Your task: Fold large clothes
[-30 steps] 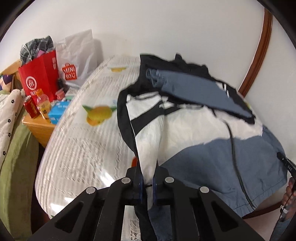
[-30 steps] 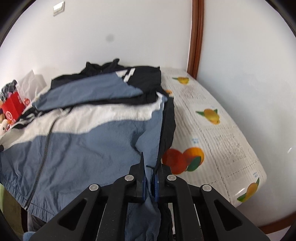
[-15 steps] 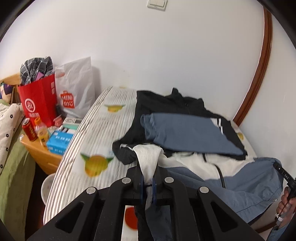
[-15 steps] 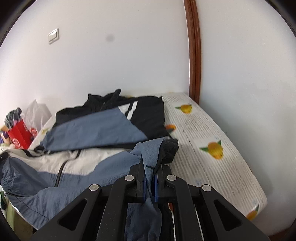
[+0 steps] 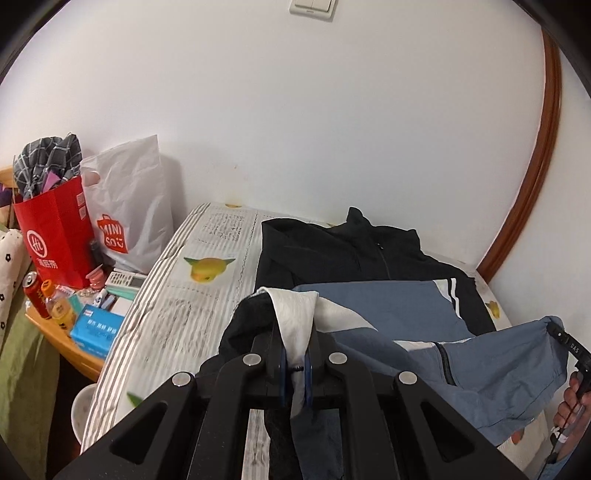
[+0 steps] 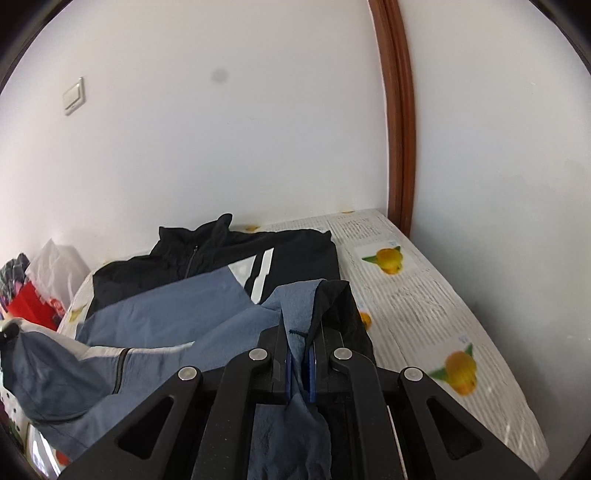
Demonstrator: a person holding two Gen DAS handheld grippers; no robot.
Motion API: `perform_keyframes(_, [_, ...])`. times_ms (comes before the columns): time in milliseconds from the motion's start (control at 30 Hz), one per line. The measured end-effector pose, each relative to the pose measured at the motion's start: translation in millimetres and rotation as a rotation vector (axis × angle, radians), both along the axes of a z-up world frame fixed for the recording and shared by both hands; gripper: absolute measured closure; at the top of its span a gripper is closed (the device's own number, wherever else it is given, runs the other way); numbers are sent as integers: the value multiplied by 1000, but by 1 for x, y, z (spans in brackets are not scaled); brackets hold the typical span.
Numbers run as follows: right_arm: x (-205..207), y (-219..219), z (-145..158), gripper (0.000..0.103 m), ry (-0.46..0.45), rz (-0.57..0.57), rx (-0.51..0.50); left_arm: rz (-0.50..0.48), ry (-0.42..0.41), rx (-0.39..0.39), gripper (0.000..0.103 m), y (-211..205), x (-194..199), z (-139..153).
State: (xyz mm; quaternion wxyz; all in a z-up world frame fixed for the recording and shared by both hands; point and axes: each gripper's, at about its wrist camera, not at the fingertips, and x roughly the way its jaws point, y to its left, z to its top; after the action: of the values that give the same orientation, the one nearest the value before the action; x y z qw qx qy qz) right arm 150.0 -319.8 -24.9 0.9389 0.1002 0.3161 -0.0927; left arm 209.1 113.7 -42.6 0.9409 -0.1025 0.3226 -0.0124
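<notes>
**Both claws pinch the jacket's lower edge above the bed**

The left claw [image 5: 295, 363], at the bottom centre of its view, is closed tight on a white and black fold of the jacket [image 5: 399, 310], with cloth bunched between its blue pads [image 5: 282, 369]. The right claw [image 6: 300, 363], low in the middle of its own frame, is likewise clamped on a blue and black fold of the jacket [image 6: 173, 302]. The jacket's black collar and upper part lie flat on the bed [image 5: 192, 306] near the wall, a blue sleeve folded across them. The gripped lower part hangs slack between the two claws, raised off the mattress.

At the left of the left view, a small wooden desk [image 5: 64, 334] beside the bed carries a red paper bag [image 5: 55, 236], a white plastic bag [image 5: 129, 206], a blue box [image 5: 96, 328] and a can [image 5: 35, 299]. A light switch [image 5: 313, 6] sits at the top centre of the wall.
</notes>
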Motion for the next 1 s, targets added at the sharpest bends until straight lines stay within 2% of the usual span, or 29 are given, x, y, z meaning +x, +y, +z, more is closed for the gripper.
perform_keyframes(367, [81, -1, -42, 97, 73, -7, -29, 45, 99, 41, 95, 1, 72, -36])
perform_keyframes(633, [118, -10, -88, 95, 175, -30, -47, 70, 195, 54, 92, 5, 100, -71])
perform_keyframes(833, [129, -9, -116, 92, 246, -42, -85, 62, 227, 74, 92, 1, 105, -82])
perform_keyframes(900, [128, -9, -116, 87, 250, -34, -95, 54, 233, 79, 89, 0, 104, -82])
perform_keyframes(967, [125, -7, -113, 80, 257, -13, -101, 33, 235, 69, 78, -1, 101, -79])
perform_keyframes(1000, [122, -7, -111, 70, 261, 3, -96, 22, 233, 62, 74, -1, 100, -78])
